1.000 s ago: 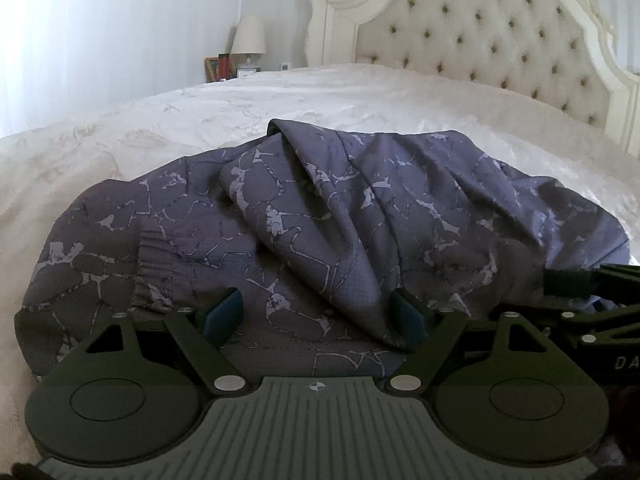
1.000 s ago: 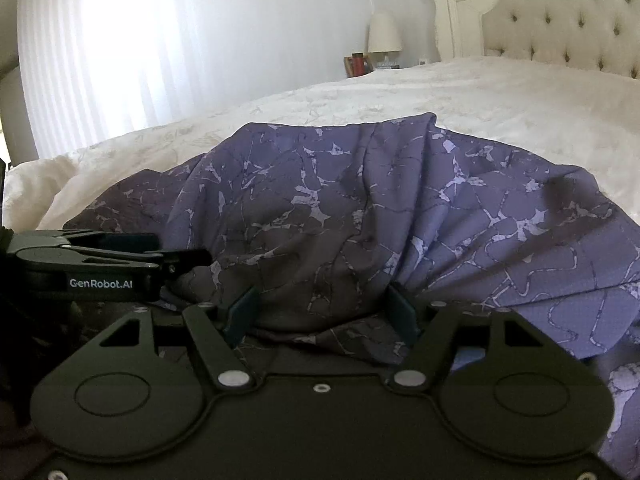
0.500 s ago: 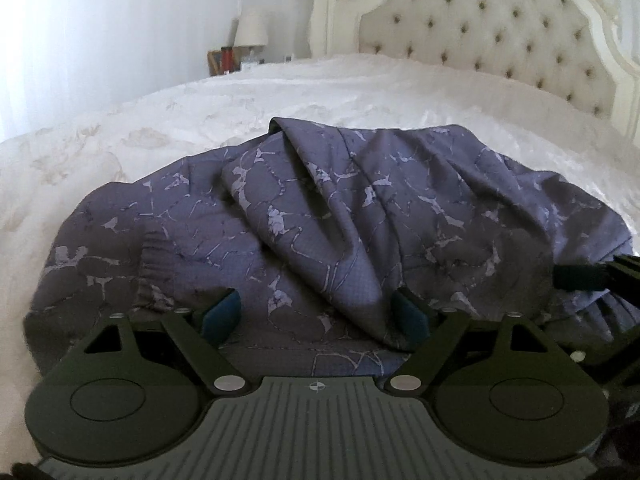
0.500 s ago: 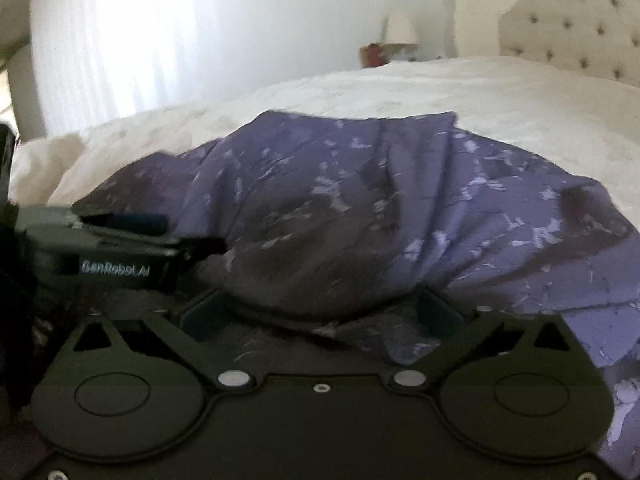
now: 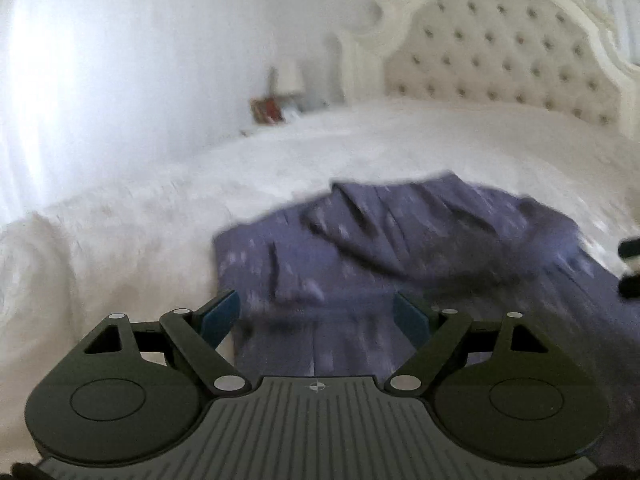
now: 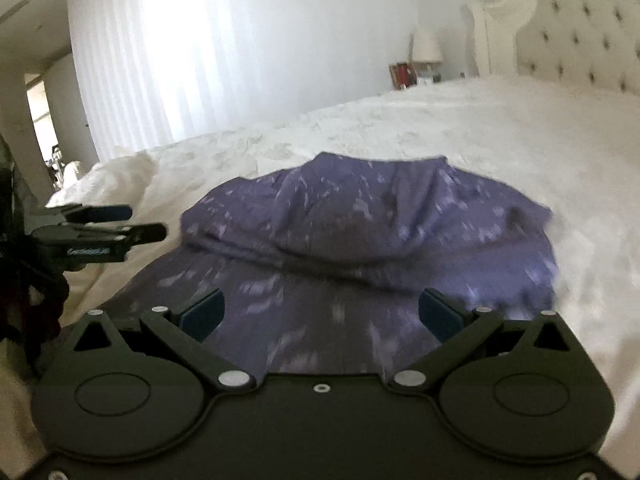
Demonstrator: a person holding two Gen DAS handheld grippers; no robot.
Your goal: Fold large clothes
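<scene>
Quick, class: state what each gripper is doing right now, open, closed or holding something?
Left gripper: open, holding nothing, above the purple garment.
Right gripper: open, holding nothing, above the same garment.

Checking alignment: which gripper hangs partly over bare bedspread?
The left gripper: one side overhangs the white bedspread beside the purple garment; the right gripper has only garment beneath.
</scene>
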